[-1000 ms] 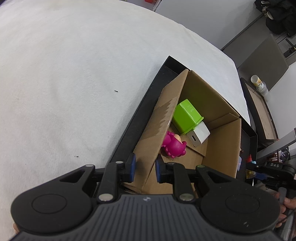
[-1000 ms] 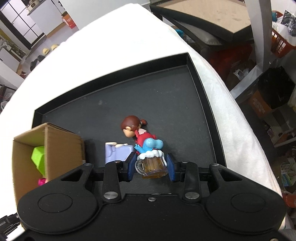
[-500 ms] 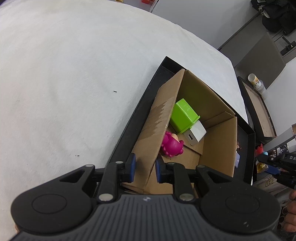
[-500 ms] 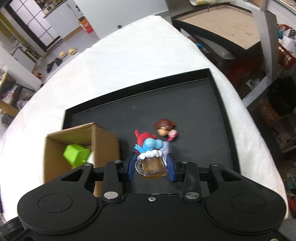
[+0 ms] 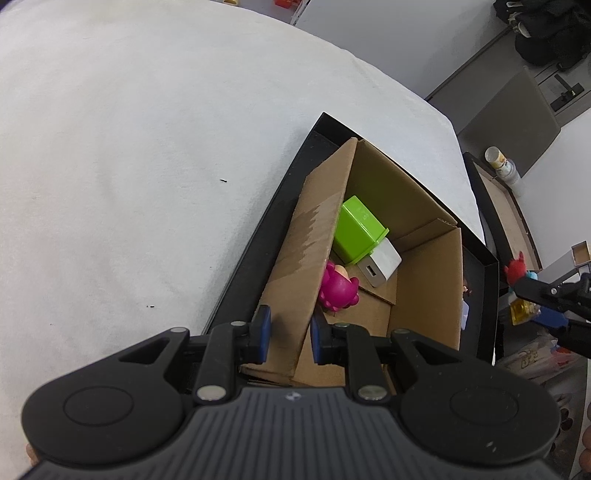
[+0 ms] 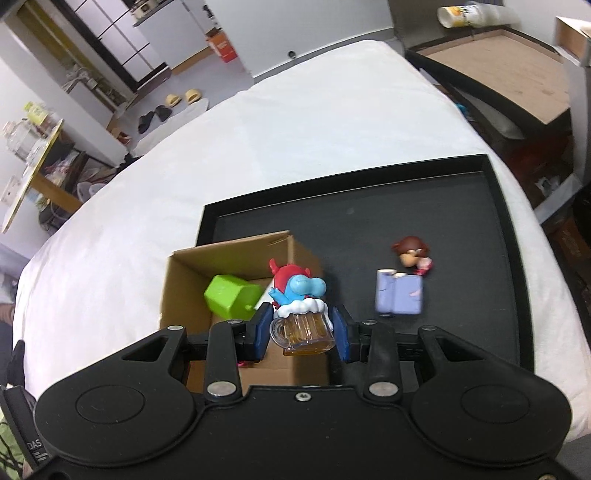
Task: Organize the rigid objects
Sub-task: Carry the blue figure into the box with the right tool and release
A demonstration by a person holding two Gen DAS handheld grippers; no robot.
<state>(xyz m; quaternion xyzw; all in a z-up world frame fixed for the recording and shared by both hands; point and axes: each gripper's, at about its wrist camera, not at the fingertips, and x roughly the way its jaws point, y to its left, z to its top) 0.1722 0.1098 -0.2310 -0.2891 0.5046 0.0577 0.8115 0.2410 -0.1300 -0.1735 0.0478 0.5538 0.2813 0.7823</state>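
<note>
An open cardboard box [image 5: 428,280] stands at the left end of a black tray [image 5: 258,251]. Inside lie a green cube [image 5: 360,229], a white charger [image 5: 380,266] and a pink figurine [image 5: 338,288]. My left gripper [image 5: 291,336] is shut on the box's near side wall. My right gripper [image 6: 303,330] is shut on a beer-mug toy [image 6: 304,328] with a blue, red-hatted figure on top, held in the air over the right wall of the box [image 6: 192,273]. On the floor of the tray [image 6: 443,206] lie a brown-haired doll [image 6: 410,254] and a lilac block [image 6: 399,297].
The tray rests on a white cloth-covered table [image 5: 129,147]. To the right, off the table, sits a second dark tray with a brown board [image 6: 509,62] and stacked paper cups [image 6: 465,14]. The table's edge drops off just past the tray's right rim.
My right gripper has risen and carried the mug toy leftward from beside the doll to over the box's right wall. The left gripper and the box have stayed put.
</note>
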